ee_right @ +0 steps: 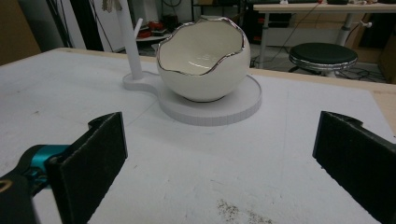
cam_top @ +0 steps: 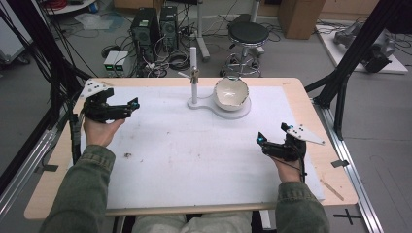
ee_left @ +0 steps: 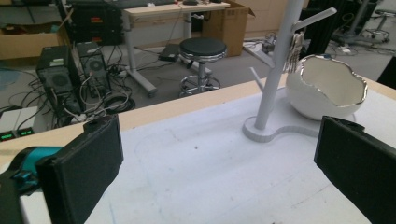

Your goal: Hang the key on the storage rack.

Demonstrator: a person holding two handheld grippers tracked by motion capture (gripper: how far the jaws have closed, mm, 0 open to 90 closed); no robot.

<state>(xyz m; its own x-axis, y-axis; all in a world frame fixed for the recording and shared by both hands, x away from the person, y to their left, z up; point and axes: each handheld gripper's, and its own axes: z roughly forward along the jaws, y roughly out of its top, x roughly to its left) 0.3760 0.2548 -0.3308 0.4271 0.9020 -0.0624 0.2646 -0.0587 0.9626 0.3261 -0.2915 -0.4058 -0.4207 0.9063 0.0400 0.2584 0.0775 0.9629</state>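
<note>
Eggshell-shaped bowl [cam_top: 231, 93] with a silver rim sits on a white stand [cam_top: 221, 106] at the far middle of the counter [cam_top: 194, 155], beside the stand's upright post [cam_top: 193, 77]. Left claw [cam_top: 127, 108] and right claw [cam_top: 265, 141] both gape wide, holding nothing, well apart from the bowl.

Your wooden table [cam_top: 311, 104] carries a white mat [cam_top: 194, 155]; on it, near the far edge, sits a white stand [cam_top: 214, 104] holding an eggshell-shaped bowl [cam_top: 231, 92].
</note>
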